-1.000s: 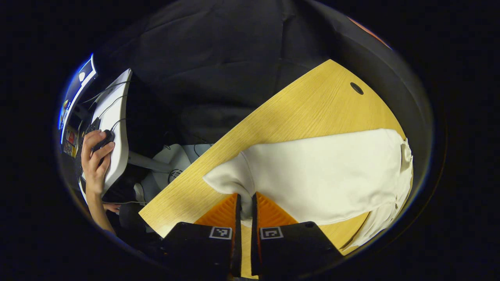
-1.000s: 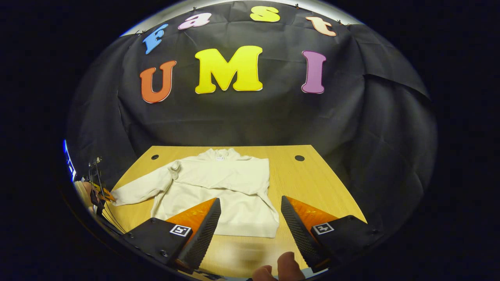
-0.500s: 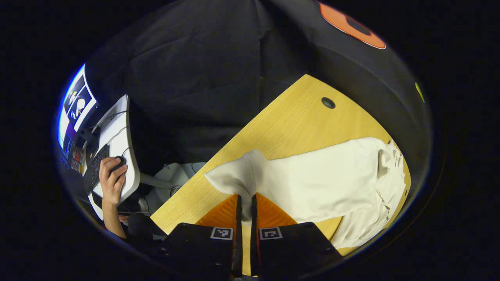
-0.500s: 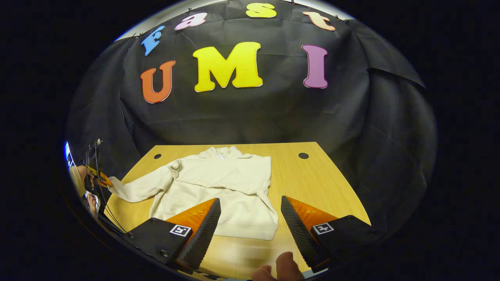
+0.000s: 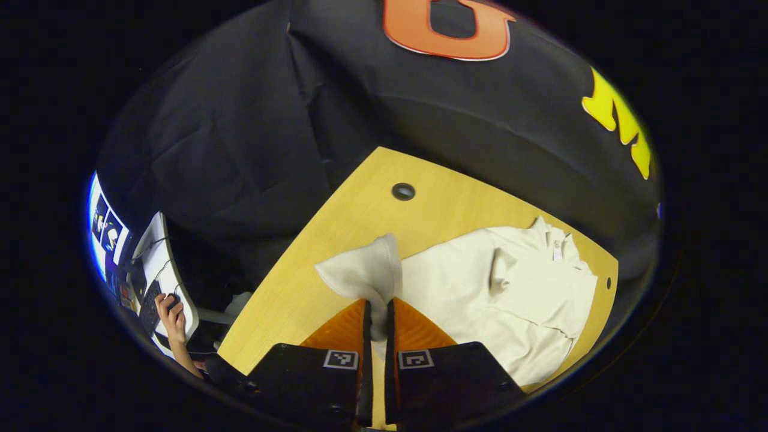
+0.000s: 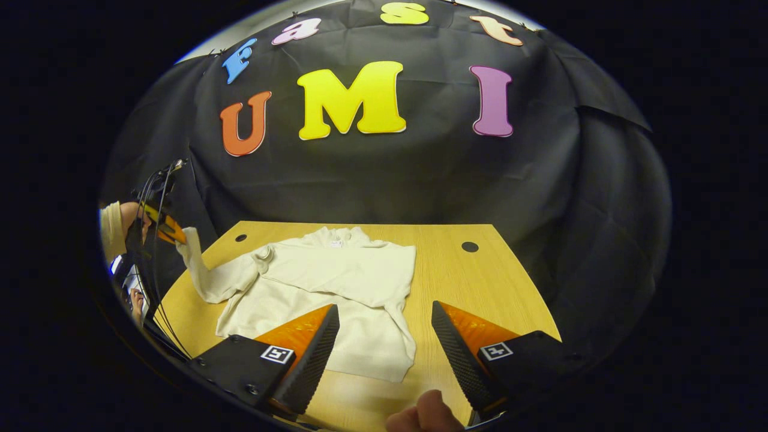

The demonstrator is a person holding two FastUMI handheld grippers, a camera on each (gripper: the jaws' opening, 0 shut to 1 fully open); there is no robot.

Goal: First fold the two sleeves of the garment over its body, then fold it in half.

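Note:
A cream sweatshirt point(image 6: 336, 288) lies on the wooden table point(image 6: 474, 288), collar toward the back wall. One sleeve point(image 6: 393, 288) is folded across its body. My left gripper point(image 5: 377, 312) is shut on the cuff of the other sleeve point(image 5: 366, 273) and holds it lifted above the table's left side; the right gripper view shows that gripper point(image 6: 171, 231) raised with the sleeve point(image 6: 207, 276) hanging from it. The sweatshirt body point(image 5: 528, 300) spreads to the right in the left gripper view. My right gripper point(image 6: 384, 330) hovers open over the near table edge, above the hem, holding nothing.
Two round cable holes point(image 6: 470, 246) point(image 6: 240, 237) sit near the table's back corners. Off the left side stands a white desk point(image 5: 159, 264) with a keyboard, a screen point(image 5: 105, 231) and a person's hand point(image 5: 171, 312). Black cloth walls close the back and right.
My left gripper has risen and swung toward the garment, lifting the sleeve cuff off the table. The near hem has shifted a little. My right gripper has barely moved.

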